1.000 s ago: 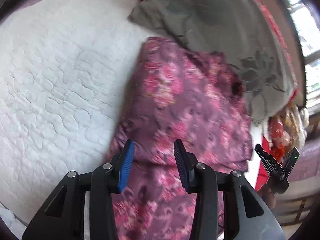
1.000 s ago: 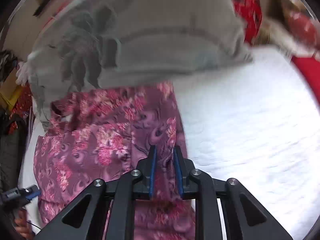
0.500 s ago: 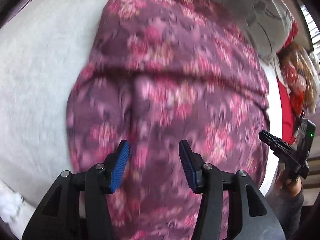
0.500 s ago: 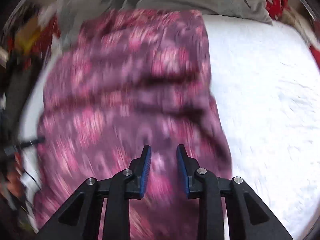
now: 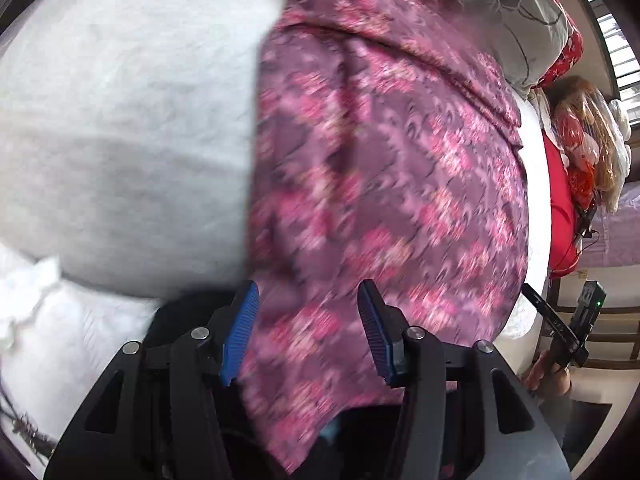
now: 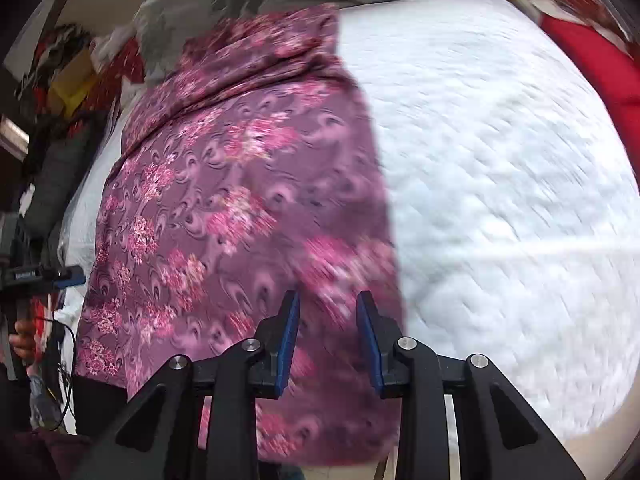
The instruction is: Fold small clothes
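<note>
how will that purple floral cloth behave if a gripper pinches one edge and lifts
The purple floral cloth is probably floppy: it lies in soft creases on the white quilt and would drape. It looks thin, so likely light. The fabric may slide a little between open pads.

purple garment (pink florals), white quilt

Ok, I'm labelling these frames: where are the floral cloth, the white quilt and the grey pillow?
cloth (image 6: 240, 184), right wrist view, on its flat middle.
quilt (image 6: 500, 200), right wrist view, on a bare stretch.
pillow (image 5: 500, 4), left wrist view, on its flower print.
</note>
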{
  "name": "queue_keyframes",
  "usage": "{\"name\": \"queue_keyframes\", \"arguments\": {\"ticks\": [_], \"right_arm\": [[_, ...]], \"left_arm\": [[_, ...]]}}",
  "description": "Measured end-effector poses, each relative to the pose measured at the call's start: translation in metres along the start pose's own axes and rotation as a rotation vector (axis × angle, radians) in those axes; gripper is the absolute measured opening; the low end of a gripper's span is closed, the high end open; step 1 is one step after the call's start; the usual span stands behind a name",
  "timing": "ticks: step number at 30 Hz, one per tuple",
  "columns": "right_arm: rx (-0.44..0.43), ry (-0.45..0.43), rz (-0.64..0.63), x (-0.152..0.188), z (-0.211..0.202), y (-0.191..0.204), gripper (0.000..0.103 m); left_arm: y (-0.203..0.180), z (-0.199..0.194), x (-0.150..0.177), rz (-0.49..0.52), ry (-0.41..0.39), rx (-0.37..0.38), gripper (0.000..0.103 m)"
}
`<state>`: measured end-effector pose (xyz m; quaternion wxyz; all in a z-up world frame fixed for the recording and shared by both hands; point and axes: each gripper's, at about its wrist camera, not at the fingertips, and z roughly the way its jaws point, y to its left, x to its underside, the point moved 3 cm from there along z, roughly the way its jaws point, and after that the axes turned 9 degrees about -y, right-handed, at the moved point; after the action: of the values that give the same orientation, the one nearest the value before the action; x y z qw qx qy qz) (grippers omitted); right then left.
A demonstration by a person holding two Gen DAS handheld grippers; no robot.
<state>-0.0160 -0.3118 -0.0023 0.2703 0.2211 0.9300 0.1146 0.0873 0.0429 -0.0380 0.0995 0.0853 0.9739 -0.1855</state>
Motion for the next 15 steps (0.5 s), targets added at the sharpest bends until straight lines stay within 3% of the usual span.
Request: {"name": "queue_keyframes", "arguments": {"ticks": [2, 4, 7, 15], "right_arm": [[0.011, -0.007, 0.052, 0.018, -0.016, -0.028, 0.039], [0.006, -0.004, 0.11, 0.032, -0.021, -0.047, 0.041], [-0.079, 0.015, 0.203, 0.052, -0.018, -0.06, 0.042], [-0.254, 0.085, 0.206, 0.082, 0.018, -0.037, 0.047]], "left_arm": [[0.008, -0.003, 0.014, 0.004, 0.026, -0.011, 0.05], [0.012, -0.002, 0.029, 0.019, 0.058, -0.015, 0.05], [0.007, 0.0, 0.045, 0.074, 0.091, -0.038, 0.05], [-0.023, 0.005, 0.069, 0.248, 0.125, -0.107, 0.052]]}}
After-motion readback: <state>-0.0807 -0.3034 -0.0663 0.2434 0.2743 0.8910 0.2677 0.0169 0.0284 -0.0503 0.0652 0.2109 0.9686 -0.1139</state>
